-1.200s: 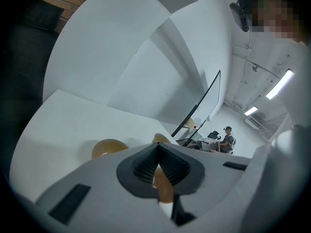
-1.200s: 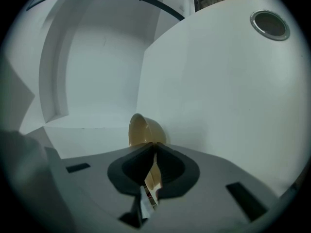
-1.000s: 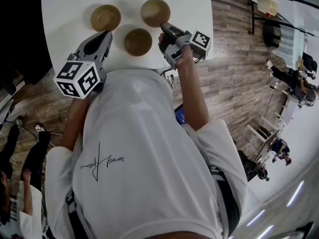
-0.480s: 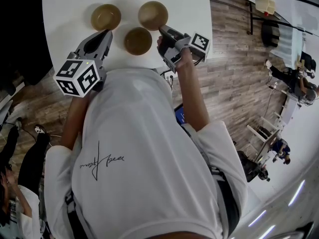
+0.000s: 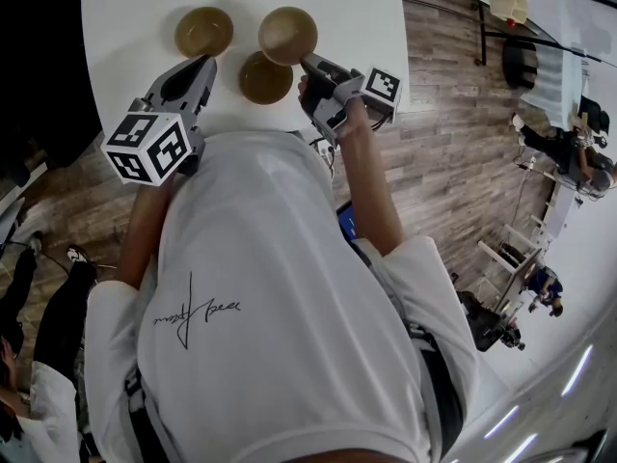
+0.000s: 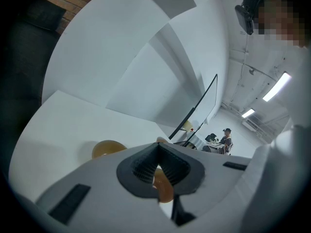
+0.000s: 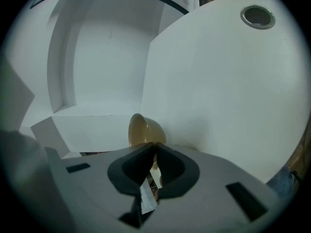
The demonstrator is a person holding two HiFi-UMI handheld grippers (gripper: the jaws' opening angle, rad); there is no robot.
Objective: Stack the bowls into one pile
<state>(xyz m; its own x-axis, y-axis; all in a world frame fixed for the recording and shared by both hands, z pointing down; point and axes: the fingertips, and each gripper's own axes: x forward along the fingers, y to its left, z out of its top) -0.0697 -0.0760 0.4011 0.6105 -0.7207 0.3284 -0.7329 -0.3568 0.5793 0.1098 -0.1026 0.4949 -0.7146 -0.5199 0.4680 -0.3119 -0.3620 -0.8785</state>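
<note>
The left gripper [image 6: 156, 155] fills the lower frame, its dark ribbed pads [image 6: 141, 166] pressed together with nothing between them. Through the gap under the pads shows part of a brown bowl [image 6: 164, 189]. Another brown bowl [image 6: 108, 148] sits further left on the white table [image 6: 68, 123]. Beyond stand white partitions [image 6: 146, 76], and far off a seated person [image 6: 226, 139] under ceiling lights [image 6: 275, 86].

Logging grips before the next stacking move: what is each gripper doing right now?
Left gripper: closed, holding nothing.
Right gripper: closed on the rim of a brown bowl.
</note>
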